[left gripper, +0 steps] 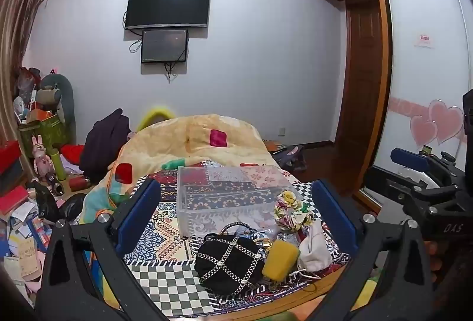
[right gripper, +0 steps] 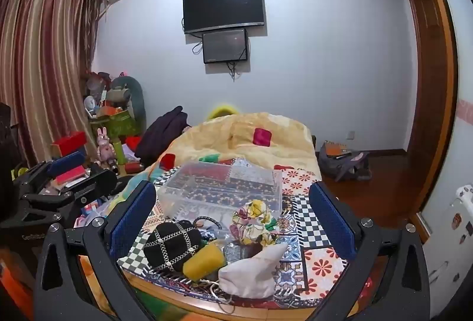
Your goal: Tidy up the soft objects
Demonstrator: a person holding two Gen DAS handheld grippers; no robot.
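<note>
Reaching in, both your left gripper (left gripper: 236, 214) and right gripper (right gripper: 233, 217) hang spread and empty; the black pouch (left gripper: 229, 260), yellow sponge (left gripper: 280, 259) and white bag (right gripper: 251, 273) crowd the bed edge before the clear box (left gripper: 233, 194), so a careless nudge could drop one.

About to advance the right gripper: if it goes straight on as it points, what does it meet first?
Likely the floral fabric scrunchie lying between its open fingers, with the clear plastic box just behind; depth is hard to judge. The right gripper holds nothing.
</note>
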